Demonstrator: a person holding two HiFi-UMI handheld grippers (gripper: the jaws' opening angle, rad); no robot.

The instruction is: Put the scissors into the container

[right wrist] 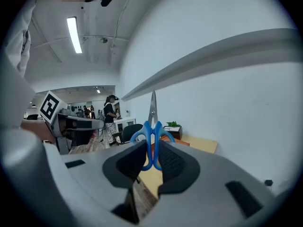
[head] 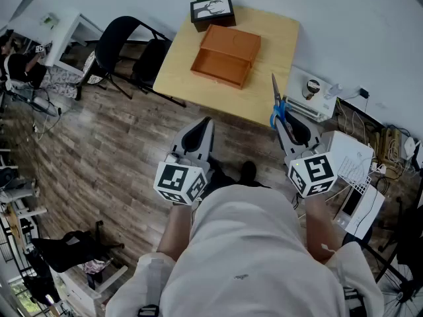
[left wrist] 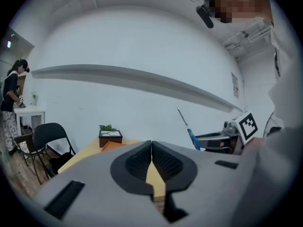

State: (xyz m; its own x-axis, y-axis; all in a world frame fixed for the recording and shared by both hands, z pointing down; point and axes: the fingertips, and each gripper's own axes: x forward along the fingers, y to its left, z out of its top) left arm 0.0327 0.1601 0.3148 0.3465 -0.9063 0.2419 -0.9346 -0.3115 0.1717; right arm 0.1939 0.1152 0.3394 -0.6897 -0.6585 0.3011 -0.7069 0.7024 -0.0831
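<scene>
The job right now, I am guessing, is carrying the scissors (head: pixel 275 103) over to the orange container (head: pixel 226 55), so the person should be going slowly and squeezing tight the whole way. The container is sitting on the wooden table (head: pixel 277 38), in front of a little plant box (head: pixel 212 9), and it is looking open on the side nearer the person. The scissors are well apart from it, up by the table's near right corner. A good way would be moving the right gripper (right wrist: pixel 152 148) forward and to the left until the scissors are hanging right over the open part, then going down low and tipping them flat before letting go, so they are not dropping or bouncing out. The sharp end is pointing away from the person, and that is the safe way to be carrying it. The right gripper is pinching the blue handles between its two jaws, with the shiny blades sticking out past the tips. The left gripper (left wrist: pixel 152 148) is holding nothing; its jaws are pressing together at the tips, with only a thin gap lower down. It is hanging over the wooden floor (head: pixel 119 137), near the table's front edge and touching nothing.
</scene>
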